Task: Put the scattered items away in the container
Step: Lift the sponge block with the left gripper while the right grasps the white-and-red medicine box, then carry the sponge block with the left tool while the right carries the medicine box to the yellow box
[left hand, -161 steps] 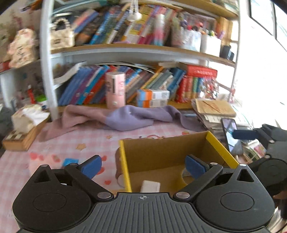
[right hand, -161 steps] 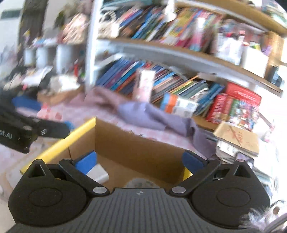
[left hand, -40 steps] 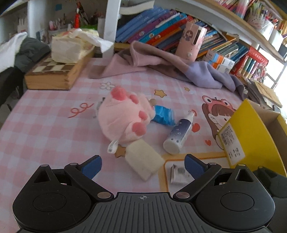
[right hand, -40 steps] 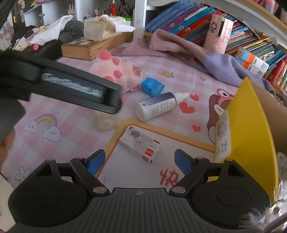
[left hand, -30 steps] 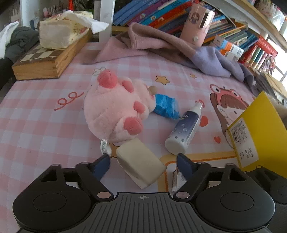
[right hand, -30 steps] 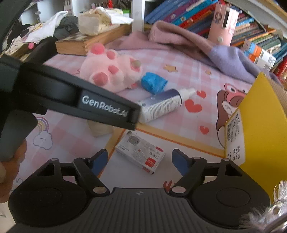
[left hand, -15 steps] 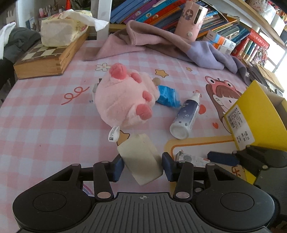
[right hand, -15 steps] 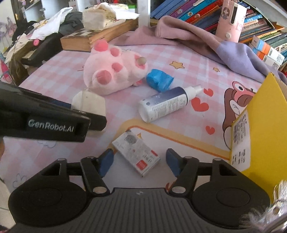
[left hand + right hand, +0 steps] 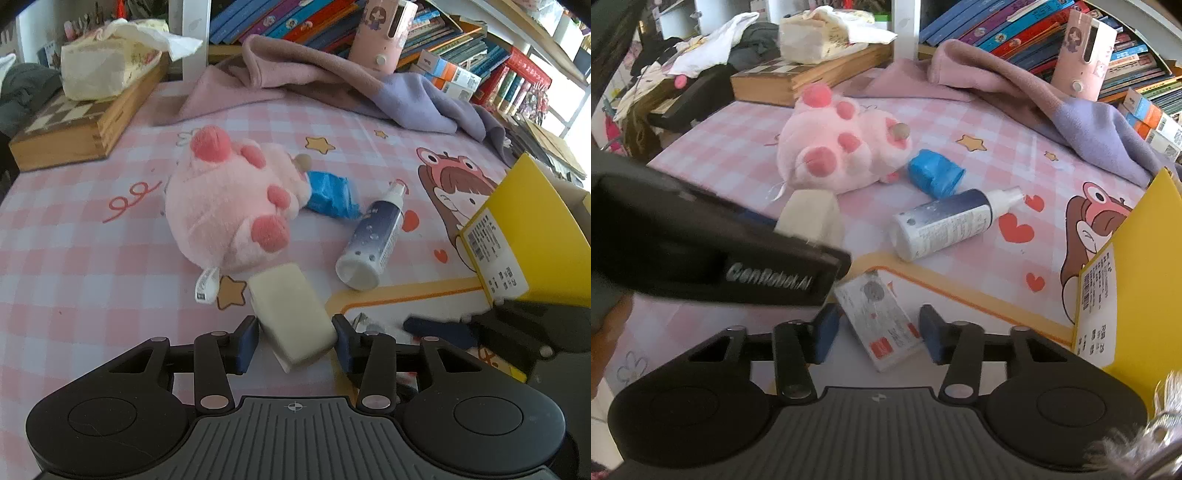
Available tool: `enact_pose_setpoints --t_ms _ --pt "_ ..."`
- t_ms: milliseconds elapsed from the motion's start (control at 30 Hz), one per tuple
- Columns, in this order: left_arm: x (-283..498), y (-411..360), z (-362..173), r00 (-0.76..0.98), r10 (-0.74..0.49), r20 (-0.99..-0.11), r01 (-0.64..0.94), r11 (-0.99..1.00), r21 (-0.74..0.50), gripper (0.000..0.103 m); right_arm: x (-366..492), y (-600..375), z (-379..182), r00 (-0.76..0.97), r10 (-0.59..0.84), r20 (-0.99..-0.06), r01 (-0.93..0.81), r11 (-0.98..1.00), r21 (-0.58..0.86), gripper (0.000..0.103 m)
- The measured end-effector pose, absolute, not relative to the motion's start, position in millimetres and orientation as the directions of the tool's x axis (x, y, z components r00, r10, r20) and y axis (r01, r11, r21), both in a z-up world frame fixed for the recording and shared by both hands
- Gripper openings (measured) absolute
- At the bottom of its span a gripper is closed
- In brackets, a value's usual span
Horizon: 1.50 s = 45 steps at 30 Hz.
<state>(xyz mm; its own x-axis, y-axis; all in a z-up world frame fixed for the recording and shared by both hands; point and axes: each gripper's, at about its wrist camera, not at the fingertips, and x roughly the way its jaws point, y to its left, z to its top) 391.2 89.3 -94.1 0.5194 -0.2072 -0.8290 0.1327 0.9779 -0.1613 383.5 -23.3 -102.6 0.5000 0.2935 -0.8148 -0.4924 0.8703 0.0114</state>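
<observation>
My left gripper (image 9: 294,343) has its jaws closing, and both blue pads press on a cream block (image 9: 291,314) on the pink checked cloth. My right gripper (image 9: 879,332) is closing too, its pads against a small white box with a red mark (image 9: 882,325) that lies slanted between them. A pink plush toy (image 9: 229,206), a blue packet (image 9: 330,195) and a spray bottle (image 9: 373,243) lie just beyond. The yellow cardboard box (image 9: 532,229) stands at the right edge. The left gripper's body (image 9: 720,251) crosses the right wrist view and hides part of the block.
A wooden chessboard case (image 9: 74,125) with a tissue pack on it sits at the far left. A pink and purple cloth (image 9: 332,85) lies along the back below shelves of books. A pink device (image 9: 380,33) stands on the cloth.
Both pairs of jaws have narrowed from wide apart. The left pads have closed onto the cream block and the right pads have come in on the small white box.
</observation>
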Motion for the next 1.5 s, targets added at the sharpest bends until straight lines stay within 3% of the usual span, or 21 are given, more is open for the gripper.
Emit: enact_pose_setpoints --t_ms 67,433,500,567,667,1133,1500 --pt "389 90 -92 0.527 -0.197 -0.827 0.135 0.980 -0.148 0.043 380 -24 -100 0.478 0.296 -0.827 -0.498 0.867 0.023 0.035" --pt "395 88 -98 0.520 -0.200 -0.830 0.146 0.979 -0.145 0.041 382 -19 -102 0.496 0.293 -0.818 -0.501 0.865 0.006 0.039" --pt "395 89 -98 0.525 -0.205 -0.826 0.145 0.978 -0.151 0.037 382 -19 -102 0.494 0.299 -0.816 -0.507 0.862 0.010 0.038" --pt "393 93 -96 0.528 -0.212 -0.822 0.136 0.977 -0.165 0.030 381 -17 -102 0.488 0.312 -0.815 -0.525 0.851 0.011 0.029" --pt "385 101 -88 0.540 -0.236 -0.808 0.114 0.972 -0.207 0.028 379 -19 -99 0.467 0.324 -0.823 -0.526 0.850 0.036 0.029" --pt "300 142 -33 0.585 -0.316 -0.747 0.061 0.935 -0.348 0.027 328 -49 -37 0.537 0.379 -0.753 -0.481 0.871 0.096 0.029" --pt "225 142 -19 0.609 -0.379 -0.697 0.106 0.910 -0.401 0.027 249 -48 -15 0.576 0.373 -0.728 -0.473 0.878 0.075 0.029"
